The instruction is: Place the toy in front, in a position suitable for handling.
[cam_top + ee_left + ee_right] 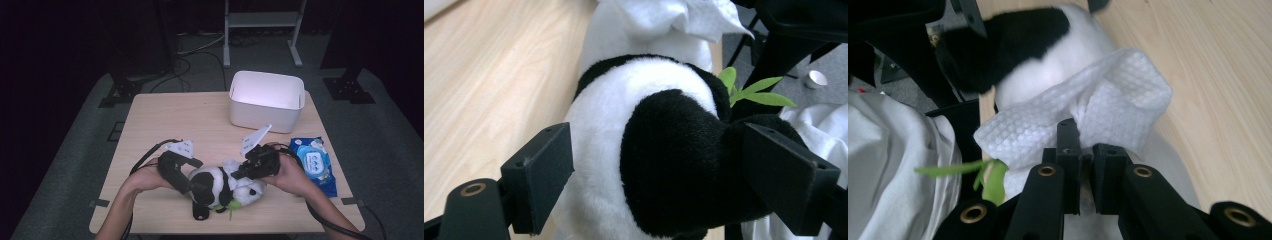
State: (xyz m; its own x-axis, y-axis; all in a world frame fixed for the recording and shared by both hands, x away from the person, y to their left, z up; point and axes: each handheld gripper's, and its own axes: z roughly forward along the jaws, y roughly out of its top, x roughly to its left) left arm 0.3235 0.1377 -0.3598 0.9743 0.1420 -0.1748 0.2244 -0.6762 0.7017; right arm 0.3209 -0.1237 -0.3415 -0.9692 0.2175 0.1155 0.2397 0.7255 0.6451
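Note:
A black-and-white panda plush (215, 189) with a green felt leaf (231, 206) lies near the table's front edge. My left gripper (191, 187) comes in from the left. In the left gripper view its jaws press on both sides of the panda's body and black limb (674, 160), with the left gripper (659, 175) shut on it. My right gripper (238, 174) is at the panda's head side. The right gripper (1087, 165) is shut on a crumpled white wipe (1118, 105), which rests against the panda's white fur (1058, 60).
A white bin (266, 100) stands at the back right of the wooden table (165, 120). A blue pack of wet wipes (314, 165) lies to the right of my right hand. Beyond the table are a dark floor, cables and a stand's legs.

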